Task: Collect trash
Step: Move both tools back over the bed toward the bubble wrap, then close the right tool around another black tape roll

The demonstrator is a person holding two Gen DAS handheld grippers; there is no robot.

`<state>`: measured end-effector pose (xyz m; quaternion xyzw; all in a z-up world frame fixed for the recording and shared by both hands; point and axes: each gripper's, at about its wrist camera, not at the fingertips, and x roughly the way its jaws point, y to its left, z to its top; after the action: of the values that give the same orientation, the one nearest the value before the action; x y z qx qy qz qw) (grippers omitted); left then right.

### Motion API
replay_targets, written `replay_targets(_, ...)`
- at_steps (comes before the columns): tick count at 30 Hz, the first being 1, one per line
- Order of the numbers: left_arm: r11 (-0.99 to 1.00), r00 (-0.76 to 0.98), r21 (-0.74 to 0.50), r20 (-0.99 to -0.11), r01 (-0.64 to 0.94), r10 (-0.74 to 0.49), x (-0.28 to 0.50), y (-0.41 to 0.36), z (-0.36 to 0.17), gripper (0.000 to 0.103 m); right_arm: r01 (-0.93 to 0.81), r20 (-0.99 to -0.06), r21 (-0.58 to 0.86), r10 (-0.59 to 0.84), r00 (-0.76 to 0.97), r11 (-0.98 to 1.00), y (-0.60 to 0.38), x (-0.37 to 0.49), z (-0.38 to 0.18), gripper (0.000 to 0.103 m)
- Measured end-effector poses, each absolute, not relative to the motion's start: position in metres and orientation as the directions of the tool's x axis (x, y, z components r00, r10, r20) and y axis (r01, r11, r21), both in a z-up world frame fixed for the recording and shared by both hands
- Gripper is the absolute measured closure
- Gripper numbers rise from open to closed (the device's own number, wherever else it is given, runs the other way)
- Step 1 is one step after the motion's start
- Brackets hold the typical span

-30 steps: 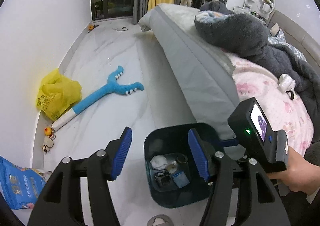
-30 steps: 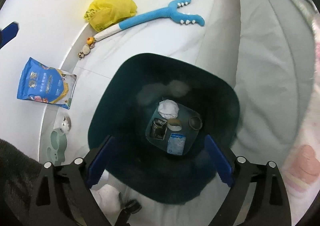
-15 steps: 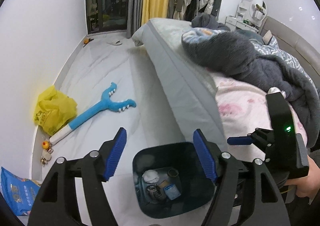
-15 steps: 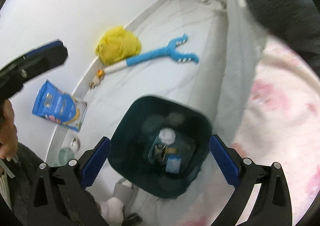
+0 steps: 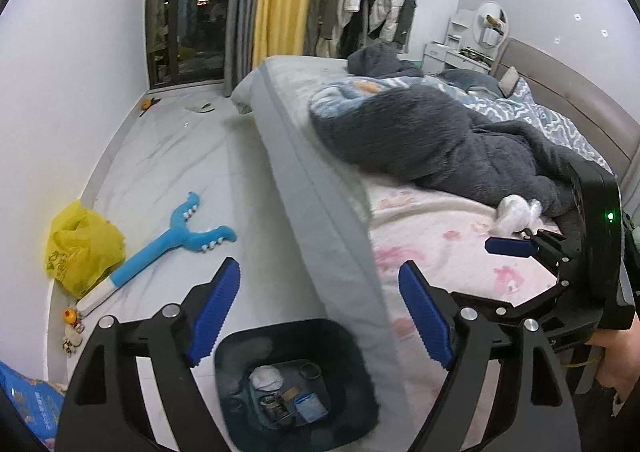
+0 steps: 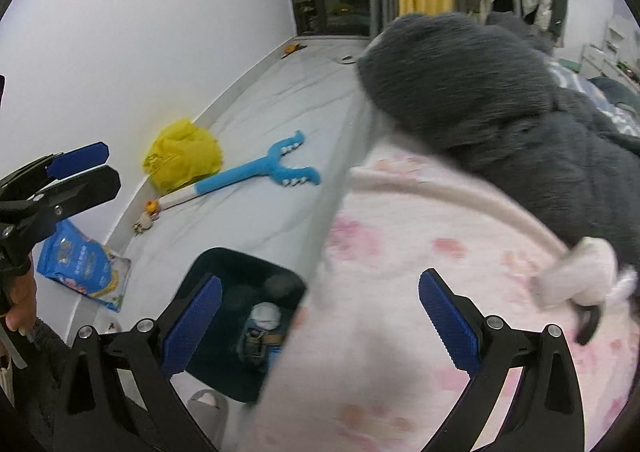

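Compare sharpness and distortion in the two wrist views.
Left wrist: mostly sharp, with fisheye-bent walls and black corners; the bin is a bit soft. Right wrist: smeared by motion blur on the grey blanket and pink sheet, same fisheye bend.

Left wrist view: looks forward and downward along its own tool (image 5: 320, 316), from above the dark bin (image 5: 296, 384) at the bed's (image 5: 440, 248) edge, facing down the floor (image 5: 180, 156) toward the window (image 5: 192, 8). Right wrist view: set higher over the bed (image 6: 420, 292), tilted downward, close to the pink sheet (image 6: 400, 332). Both views share the bin (image 6: 236, 280), the blue toy (image 5: 172, 244) (image 6: 256, 172), the yellow bag (image 5: 80, 248) (image 6: 184, 156) and the white wad (image 5: 516, 212) (image 6: 576, 276). Each view catches the other's tool at its margin.
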<state>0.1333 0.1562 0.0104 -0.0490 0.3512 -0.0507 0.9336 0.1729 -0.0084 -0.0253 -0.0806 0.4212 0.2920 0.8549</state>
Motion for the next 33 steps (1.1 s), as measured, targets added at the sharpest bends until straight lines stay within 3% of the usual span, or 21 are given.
replay_targets(20,0.953,0.719,-0.135,-0.629,0.273,-0.295,0.178,0.037,0.002,0.019,-0.331,-0.687,0.035,0.263,0.677,0.943,-0.154,0.195,-0.013,0.003)
replay_targets(22,0.945,0.715,-0.137,-0.624,0.297,-0.315,0.182,0.024,0.001,0.019,-0.309,-0.689,0.020,0.237,0.685,0.951,-0.165,0.198,-0.018,0.007)
replay_targets(24,0.939,0.712,-0.140,-0.619,0.314,-0.330,0.185,0.015,-0.001,0.020,-0.305,-0.693,0.000,0.220,0.686,0.952,-0.170,0.200,-0.025,0.018)
replay_targets(31,0.916,0.677,-0.177,-0.627,0.359,-0.386,0.201,-0.010,-0.016,0.026,-0.278,-0.716,-0.003,0.192,0.672,0.961,-0.189,0.209,-0.046,0.030)
replay_targets(33,0.905,0.661,-0.200,-0.627,0.376,-0.413,0.206,-0.019,-0.021,0.029,-0.257,-0.722,0.018,0.191,0.665,0.966,-0.198,0.214,-0.052,0.040)
